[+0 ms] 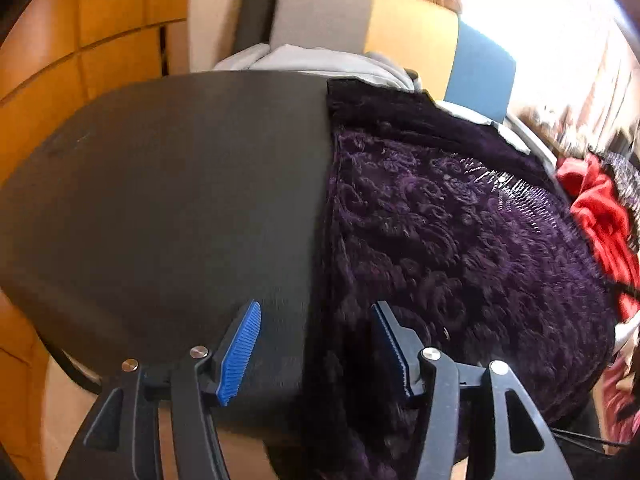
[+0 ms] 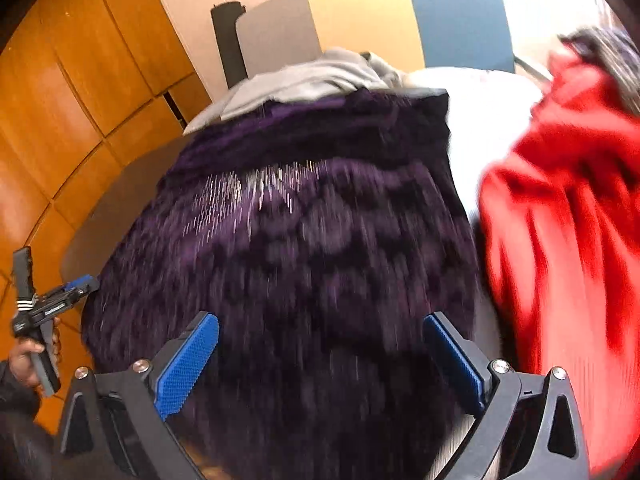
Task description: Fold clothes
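Note:
A dark purple garment with a raised swirl pattern (image 1: 460, 240) lies spread over the right part of a dark round table (image 1: 180, 200), its near edge hanging over the table's front. My left gripper (image 1: 316, 320) is open, straddling the garment's left edge near the front, nothing between its blue pads (image 1: 240, 352). In the right wrist view the same purple garment (image 2: 304, 260) fills the middle, blurred. My right gripper (image 2: 320, 344) stands wide open above its near part, holding nothing. The left gripper (image 2: 76, 286) shows at the garment's left edge, held by a hand (image 2: 24, 360).
A red garment (image 2: 560, 240) lies heaped to the right of the purple one, over something white. Grey clothing (image 1: 320, 60) sits at the table's far edge. Behind stand chair backs in grey, tan and blue (image 1: 476, 68). Orange wood panelling (image 2: 60, 100) lines the left.

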